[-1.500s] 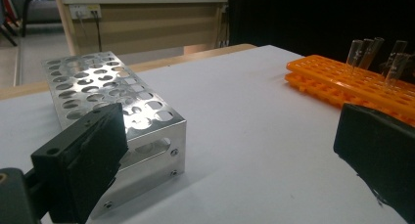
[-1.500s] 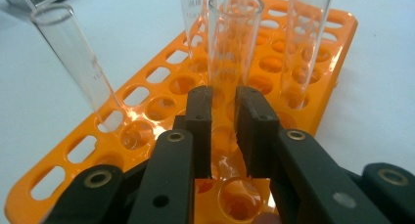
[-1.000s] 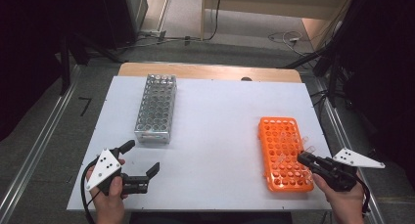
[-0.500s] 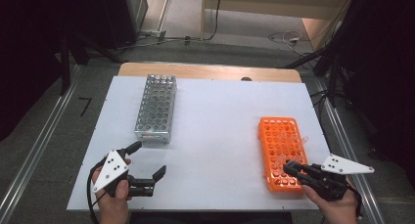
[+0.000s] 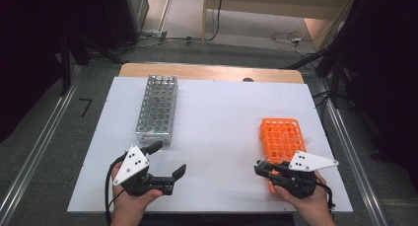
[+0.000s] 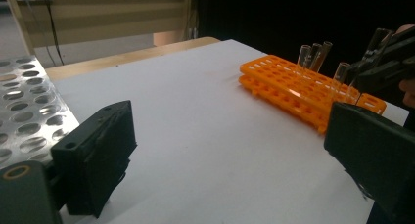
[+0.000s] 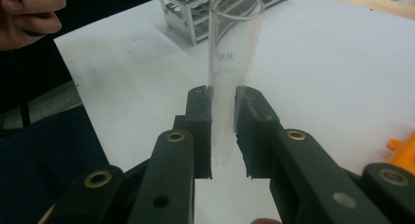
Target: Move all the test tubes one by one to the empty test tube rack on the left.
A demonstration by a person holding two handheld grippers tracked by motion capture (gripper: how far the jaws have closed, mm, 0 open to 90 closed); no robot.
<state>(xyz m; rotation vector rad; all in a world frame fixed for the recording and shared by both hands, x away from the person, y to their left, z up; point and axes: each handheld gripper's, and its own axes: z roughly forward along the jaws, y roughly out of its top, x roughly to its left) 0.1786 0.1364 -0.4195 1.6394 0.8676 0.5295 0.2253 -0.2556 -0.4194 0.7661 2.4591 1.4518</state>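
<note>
My right gripper is shut on a clear glass test tube, which stands upright between its black pads. In the high view this right gripper sits at the near-left corner of the orange tube rack. The left gripper view shows the orange rack holding several more glass tubes, with the held tube just right of them. My left gripper hovers open and holds nothing, just in front of the metal rack.
The white tabletop has free room between the two racks. A wooden strip runs along the far edge. Metal rails and dark floor lie on both sides of the table.
The right gripper has drawn left and nearer, from over the orange rack to its near-left corner, carrying the tube. The left gripper has shifted right.
</note>
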